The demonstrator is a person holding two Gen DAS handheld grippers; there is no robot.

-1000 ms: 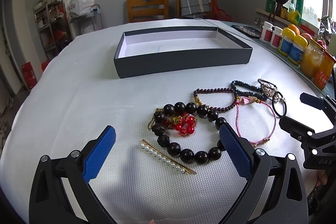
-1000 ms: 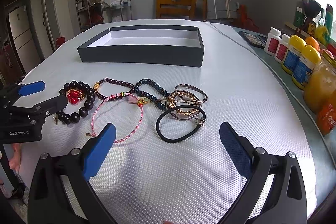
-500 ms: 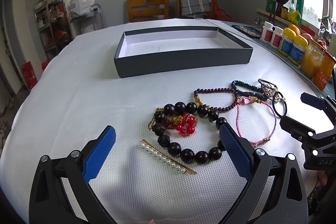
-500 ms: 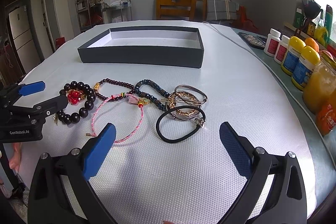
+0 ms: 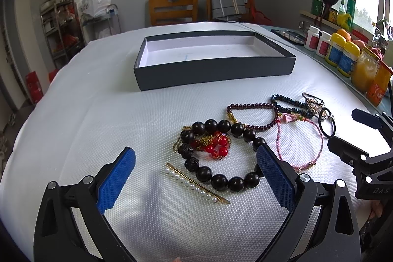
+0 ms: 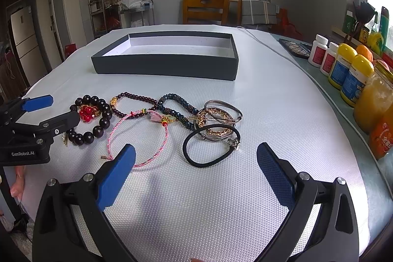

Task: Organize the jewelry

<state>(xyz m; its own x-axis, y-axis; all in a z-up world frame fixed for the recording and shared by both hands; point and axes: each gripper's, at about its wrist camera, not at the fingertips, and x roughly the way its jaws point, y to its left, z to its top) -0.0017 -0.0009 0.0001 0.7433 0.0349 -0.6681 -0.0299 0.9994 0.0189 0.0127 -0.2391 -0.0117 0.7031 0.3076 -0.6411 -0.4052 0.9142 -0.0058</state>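
Jewelry lies loose on the white mat in front of an empty dark grey box (image 5: 213,70) (image 6: 167,66). Nearest my open left gripper (image 5: 195,167) are a large dark-bead bracelet (image 5: 221,182) ringing red beads (image 5: 217,145), and a pearl hair clip (image 5: 194,182). To the right lie a purple-bead bracelet (image 5: 253,106), a pink cord bracelet (image 6: 147,136), a dark blue bead bracelet (image 6: 175,107), metal bangles with a gold chain (image 6: 218,114) and a black hair tie (image 6: 211,149). My open right gripper (image 6: 196,163) hovers just in front of the hair tie, empty.
Bottles and jars (image 6: 353,82) line the table's right edge, with a white cable (image 6: 289,60) running along it. A wooden chair (image 5: 173,9) stands behind the table. The left gripper shows at the left of the right wrist view (image 6: 36,112).
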